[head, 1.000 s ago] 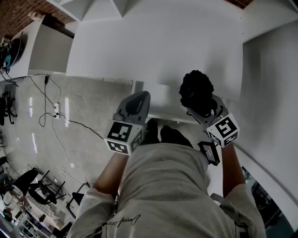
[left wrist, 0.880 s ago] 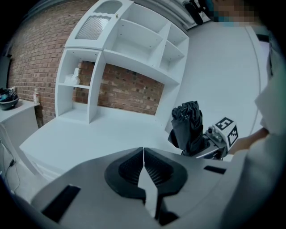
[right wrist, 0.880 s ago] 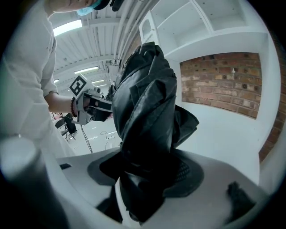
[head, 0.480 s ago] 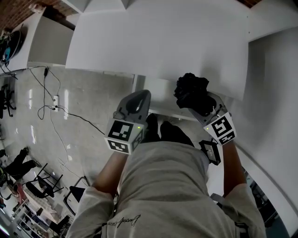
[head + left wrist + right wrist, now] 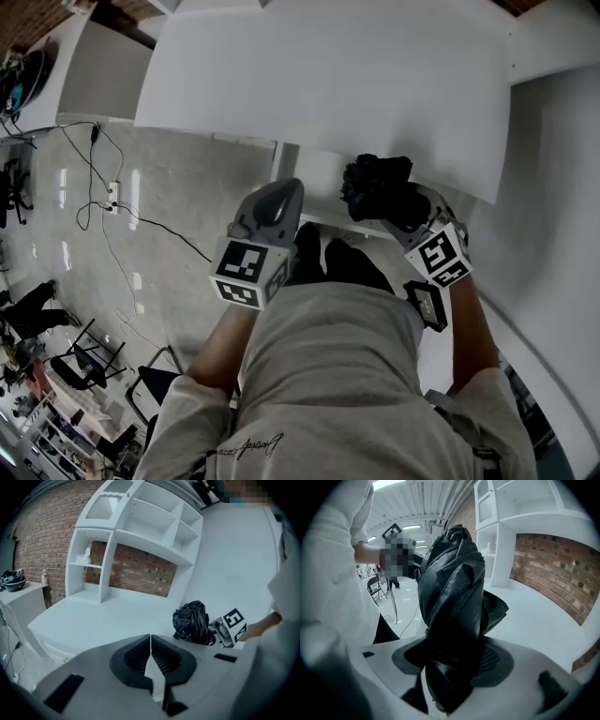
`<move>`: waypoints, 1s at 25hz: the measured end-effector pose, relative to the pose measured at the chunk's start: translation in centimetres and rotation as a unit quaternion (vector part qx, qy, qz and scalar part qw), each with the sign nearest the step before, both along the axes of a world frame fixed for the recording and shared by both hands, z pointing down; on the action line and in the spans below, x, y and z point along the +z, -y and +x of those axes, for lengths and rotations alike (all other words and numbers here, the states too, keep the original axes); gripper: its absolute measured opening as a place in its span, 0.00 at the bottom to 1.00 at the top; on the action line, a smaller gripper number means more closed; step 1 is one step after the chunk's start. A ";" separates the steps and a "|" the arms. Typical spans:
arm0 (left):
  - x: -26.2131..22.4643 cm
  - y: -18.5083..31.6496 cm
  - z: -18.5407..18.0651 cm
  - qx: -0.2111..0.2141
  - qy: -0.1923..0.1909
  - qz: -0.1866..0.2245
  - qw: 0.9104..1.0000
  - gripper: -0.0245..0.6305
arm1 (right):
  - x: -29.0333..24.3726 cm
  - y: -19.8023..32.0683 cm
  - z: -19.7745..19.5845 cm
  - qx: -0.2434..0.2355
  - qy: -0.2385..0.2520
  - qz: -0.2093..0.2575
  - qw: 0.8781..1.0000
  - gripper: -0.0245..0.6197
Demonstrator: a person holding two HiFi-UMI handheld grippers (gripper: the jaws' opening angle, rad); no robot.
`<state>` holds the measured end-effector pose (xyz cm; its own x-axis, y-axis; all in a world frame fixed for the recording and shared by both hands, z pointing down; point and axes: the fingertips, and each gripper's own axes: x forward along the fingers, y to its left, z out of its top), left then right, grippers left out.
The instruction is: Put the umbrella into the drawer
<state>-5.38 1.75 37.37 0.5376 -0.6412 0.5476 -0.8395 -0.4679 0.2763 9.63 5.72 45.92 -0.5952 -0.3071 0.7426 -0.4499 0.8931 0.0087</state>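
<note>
1. Clamping a black folded fabric umbrella [image 5: 450, 597] dead centre of its own view, the right gripper [image 5: 451, 667] has its jaws spread wide round the bundle's lower end, pads sunk into crumpled cloth.
2. Over to the head view: the umbrella [image 5: 380, 187] is right of centre, carried in the air at the front edge of the white desk [image 5: 328, 84], above what looks like an open white drawer [image 5: 314, 187].
3. The left gripper [image 5: 151, 656] has its jaws pressed together on nothing at all, left of centre in the head view [image 5: 272, 204], apart from the umbrella.
4. Handling call: probably light, with a soft, loose skin of folds over a stiff core of ribs and shaft. That cloth looks slick and could creep between the pads.
5. Best hold, I'd say: the thick middle, squeezing through to the ribs. Gripped low like this, most of the bundle stands beyond the jaws and may tip.
</note>
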 end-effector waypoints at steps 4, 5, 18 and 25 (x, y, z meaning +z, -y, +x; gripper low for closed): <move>0.2 -0.1 -0.3 -0.004 0.000 -0.001 1.000 0.06 | 1.0 -0.4 0.0 -0.015 -0.019 -0.003 1.000 0.45; 0.2 -0.1 -0.4 -0.005 -0.001 -0.002 1.000 0.06 | 1.3 -0.5 0.0 -0.018 -0.023 -0.004 1.000 0.45; 1.8 -0.5 -1.5 -0.003 0.000 -0.015 1.000 0.06 | 4.8 -1.1 -0.5 -0.035 -0.059 -0.023 0.997 0.45; 2.6 -1.0 -1.5 0.002 0.003 -0.023 1.000 0.06 | 6.5 -1.3 -0.3 -0.036 -0.074 -0.032 0.996 0.45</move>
